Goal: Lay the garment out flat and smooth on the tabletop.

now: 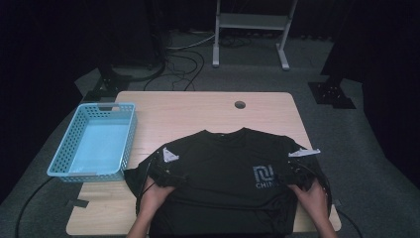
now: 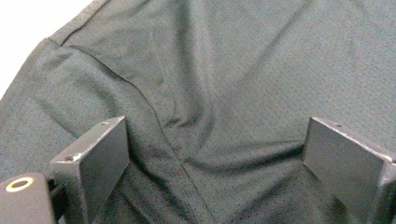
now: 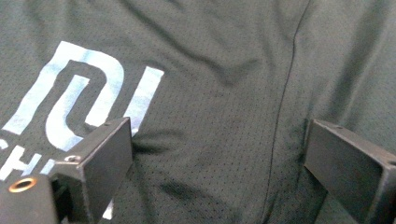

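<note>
Black T-shirt [image 1: 223, 173] spread flat on near half of wooden surface [image 1: 198, 109], collar to far side, pale printed logo [image 1: 263, 176] right of centre. Left tongs [image 1: 166, 171] over left sleeve seam, jaws wide apart, gripping nothing. Right tongs [image 1: 297, 173] at right shoulder seam beside logo, jaws also released, fabric between. Light blue basket [image 1: 130, 134] at left edge, near shirt.

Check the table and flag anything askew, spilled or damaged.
Nothing stands out. The black T-shirt lies flat, front up, with light wrinkles and no visible tears. The blue basket sits upright beside it. The left gripper and right gripper are open over the fabric.
</note>
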`<state>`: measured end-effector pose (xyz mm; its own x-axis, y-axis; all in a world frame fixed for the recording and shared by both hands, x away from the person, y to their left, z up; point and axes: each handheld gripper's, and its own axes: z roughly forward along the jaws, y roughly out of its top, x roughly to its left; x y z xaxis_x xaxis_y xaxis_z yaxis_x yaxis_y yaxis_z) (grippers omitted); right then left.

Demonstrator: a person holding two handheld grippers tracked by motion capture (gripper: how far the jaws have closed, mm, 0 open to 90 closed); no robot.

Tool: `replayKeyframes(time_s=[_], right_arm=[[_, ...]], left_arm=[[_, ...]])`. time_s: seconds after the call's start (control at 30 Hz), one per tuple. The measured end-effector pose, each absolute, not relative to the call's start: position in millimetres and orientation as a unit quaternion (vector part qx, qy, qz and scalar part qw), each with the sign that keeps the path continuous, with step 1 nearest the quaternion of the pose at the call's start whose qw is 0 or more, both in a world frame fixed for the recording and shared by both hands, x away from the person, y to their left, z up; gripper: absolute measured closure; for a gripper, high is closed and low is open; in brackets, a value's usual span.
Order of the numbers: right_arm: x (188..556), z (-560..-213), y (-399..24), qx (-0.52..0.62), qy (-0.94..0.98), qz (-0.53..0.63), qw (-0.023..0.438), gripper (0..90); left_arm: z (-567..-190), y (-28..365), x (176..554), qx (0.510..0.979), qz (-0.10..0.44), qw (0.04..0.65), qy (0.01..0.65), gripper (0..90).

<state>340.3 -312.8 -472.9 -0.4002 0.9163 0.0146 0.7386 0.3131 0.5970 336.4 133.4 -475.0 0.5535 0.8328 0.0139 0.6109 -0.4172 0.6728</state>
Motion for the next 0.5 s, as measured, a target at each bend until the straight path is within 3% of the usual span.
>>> replayKeyframes(time_s=[0.5], right_arm=[[367, -470, -317, 0.512, 0.807, 0.251, 0.151, 7.2]], left_arm=[[-473, 133, 365, 0.825, 0.172, 0.306, 0.444, 5.8]])
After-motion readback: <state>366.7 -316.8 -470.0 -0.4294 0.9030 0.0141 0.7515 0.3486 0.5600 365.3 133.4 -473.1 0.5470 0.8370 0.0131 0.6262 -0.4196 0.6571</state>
